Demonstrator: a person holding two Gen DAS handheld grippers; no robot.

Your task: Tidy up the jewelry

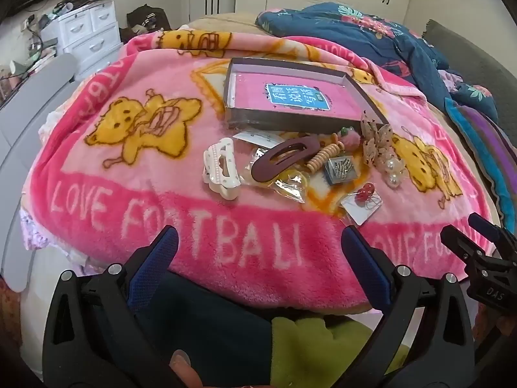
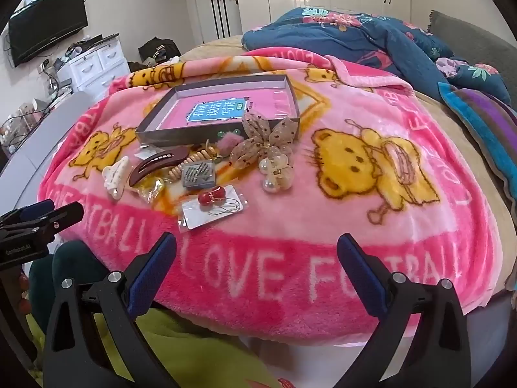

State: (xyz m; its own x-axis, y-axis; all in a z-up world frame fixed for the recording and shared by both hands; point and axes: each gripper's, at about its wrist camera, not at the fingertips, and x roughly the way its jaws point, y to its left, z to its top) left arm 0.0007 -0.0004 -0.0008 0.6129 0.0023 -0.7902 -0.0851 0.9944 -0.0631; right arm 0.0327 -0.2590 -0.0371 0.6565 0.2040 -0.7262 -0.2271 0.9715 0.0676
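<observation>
Pink blanket (image 1: 129,174) printed with yellow bears and "LOVE FOOTBALL" lay spread over the bed, filling the middle of both views.

Left gripper (image 1: 258,245) sat at the bottom of its own view, jaws spread wide, nothing between them, hovering over the near blanket edge. It also showed at the left edge of the right wrist view (image 2: 45,216).

Right gripper (image 2: 257,249) sat at the bottom of its own view, jaws likewise wide apart and empty, tilted down toward the blanket. It showed too at the right edge of the left wrist view (image 1: 475,236).

Shallow grey box (image 1: 365,87) lay above centre in the left view, a pink book (image 1: 258,89) with a blue label inside it.

Jewelry was clustered just below the box, on the blanket:
- white claw clip (image 1: 221,169), leftmost
- maroon oval hair clip (image 1: 284,158), just beside it, resting over a clear packet with yellow contents (image 1: 290,186)
- tan spiral hair tie (image 1: 323,158)
- small grey box of studs (image 1: 342,169)
- card with red bead earrings (image 1: 363,202), nearest the grippers
- sheer gold bow clip (image 1: 376,139) against the box's right corner
- pearl claw clip (image 1: 394,171) below the bow
- pink fluffy piece (image 1: 350,135) against the box wall

Blue floral quilt (image 1: 371,32) was bunched at upper right; white drawer unit (image 1: 90,32) at upper left.
</observation>
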